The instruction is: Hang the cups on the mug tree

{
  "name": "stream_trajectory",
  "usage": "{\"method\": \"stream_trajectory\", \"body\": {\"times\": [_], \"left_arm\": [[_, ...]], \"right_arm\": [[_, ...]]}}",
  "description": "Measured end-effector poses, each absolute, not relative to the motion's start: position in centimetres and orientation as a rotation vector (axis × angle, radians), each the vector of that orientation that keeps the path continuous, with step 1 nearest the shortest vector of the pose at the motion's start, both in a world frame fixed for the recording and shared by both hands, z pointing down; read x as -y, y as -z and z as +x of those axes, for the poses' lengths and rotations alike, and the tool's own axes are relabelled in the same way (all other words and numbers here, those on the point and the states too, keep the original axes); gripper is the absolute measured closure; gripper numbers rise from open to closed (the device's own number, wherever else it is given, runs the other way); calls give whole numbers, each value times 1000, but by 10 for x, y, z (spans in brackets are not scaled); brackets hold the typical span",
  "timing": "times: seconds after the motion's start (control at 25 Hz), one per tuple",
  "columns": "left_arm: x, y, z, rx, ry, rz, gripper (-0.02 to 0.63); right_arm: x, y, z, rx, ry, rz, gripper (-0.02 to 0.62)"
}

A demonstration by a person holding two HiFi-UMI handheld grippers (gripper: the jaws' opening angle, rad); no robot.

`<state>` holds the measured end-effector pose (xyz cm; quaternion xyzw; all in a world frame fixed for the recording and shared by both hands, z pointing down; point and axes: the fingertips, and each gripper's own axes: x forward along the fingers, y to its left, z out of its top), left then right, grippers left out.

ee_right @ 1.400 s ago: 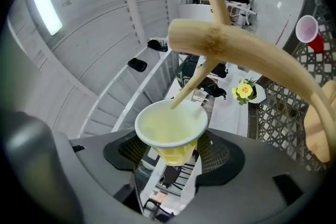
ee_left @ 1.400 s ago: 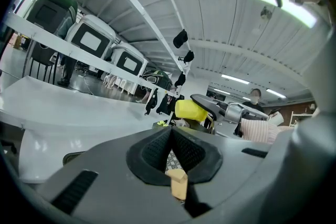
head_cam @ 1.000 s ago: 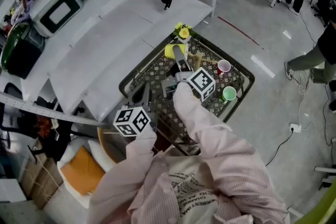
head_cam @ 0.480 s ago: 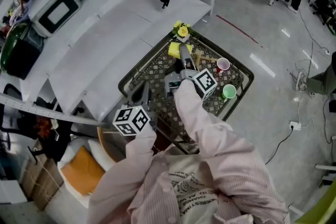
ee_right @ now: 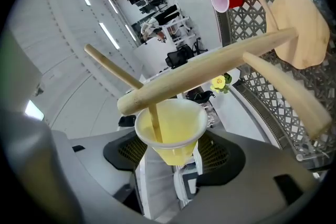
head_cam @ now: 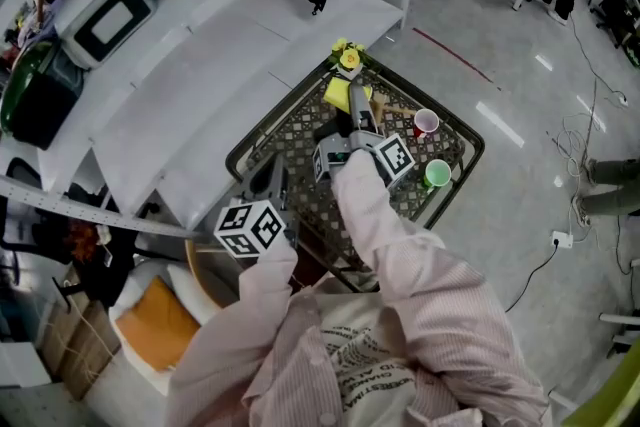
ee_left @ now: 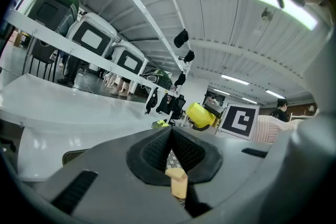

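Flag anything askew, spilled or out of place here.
Nothing stands out. The right gripper holds the yellow cup with a peg of the mug tree inside its mouth; the red cup and green cup stand upright on the lattice tray.

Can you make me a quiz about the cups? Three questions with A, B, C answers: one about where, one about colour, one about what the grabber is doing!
1. Where is the red cup?
A) on the dark lattice tray
B) on the white shelf
C) on the floor

2. What colour is the cup in the right gripper?
A) green
B) blue
C) yellow

3. What are the right gripper's jaws doing?
A) spread wide with nothing between them
B) closed on a cup
C) closed on a flower

Answers:
1 A: the red cup stands on the lattice tray.
2 C: the yellow cup sits between its pads.
3 B: the pads press the cup's sides, and a mug tree peg pokes into its mouth.
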<state>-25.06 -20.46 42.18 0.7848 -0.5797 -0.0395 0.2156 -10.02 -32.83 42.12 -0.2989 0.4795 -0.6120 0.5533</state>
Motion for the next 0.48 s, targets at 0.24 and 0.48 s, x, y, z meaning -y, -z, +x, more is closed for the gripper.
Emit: {"method": "stream_trajectory", "body": {"times": [0.24, 0.48], "left_arm": [[204, -423, -247, 1595, 93, 2193, 607], [204, -424, -246, 1587, 90, 2193, 607]], "right_arm": [[326, -424, -98, -1109, 1441, -693, 308], [324, -425, -103, -1124, 1459, -667, 307]]}}
